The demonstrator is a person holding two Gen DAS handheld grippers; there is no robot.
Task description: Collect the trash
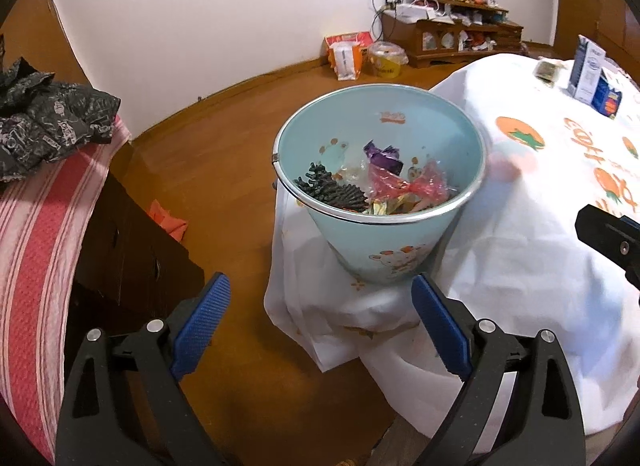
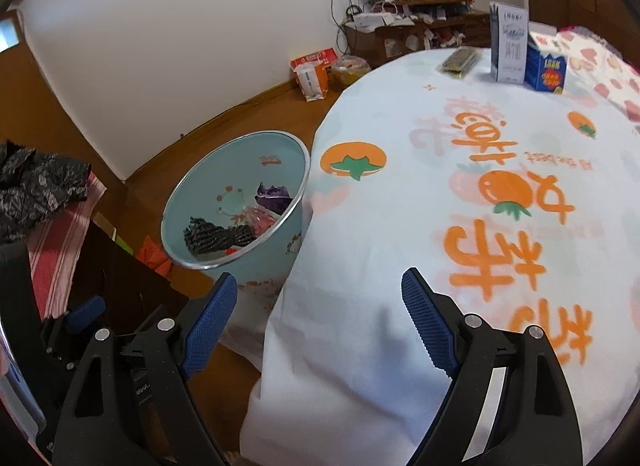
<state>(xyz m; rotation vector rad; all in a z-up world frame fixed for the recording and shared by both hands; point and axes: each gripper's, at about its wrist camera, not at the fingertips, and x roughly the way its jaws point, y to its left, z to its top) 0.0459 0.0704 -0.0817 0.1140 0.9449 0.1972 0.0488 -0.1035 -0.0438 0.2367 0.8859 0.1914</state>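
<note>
Pale blue conical metal-rimmed trash bucket (image 1: 380, 201) stood upright, mouth upward, holding crumpled wrappers (image 1: 400, 181). Left gripper (image 1: 320, 326) and right gripper (image 2: 320, 322) gaped wide, both empty.

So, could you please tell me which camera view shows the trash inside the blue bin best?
The left wrist view: the bin sits central, its mouth wide open to the camera, with the wrappers plainly visible. The right wrist view shows the bin off to the left, partly hidden by the tablecloth.

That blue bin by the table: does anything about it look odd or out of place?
Yes. The light blue bin stands on the hanging corner of the white tablecloth, which drapes off the table and bunches under its base.
</note>
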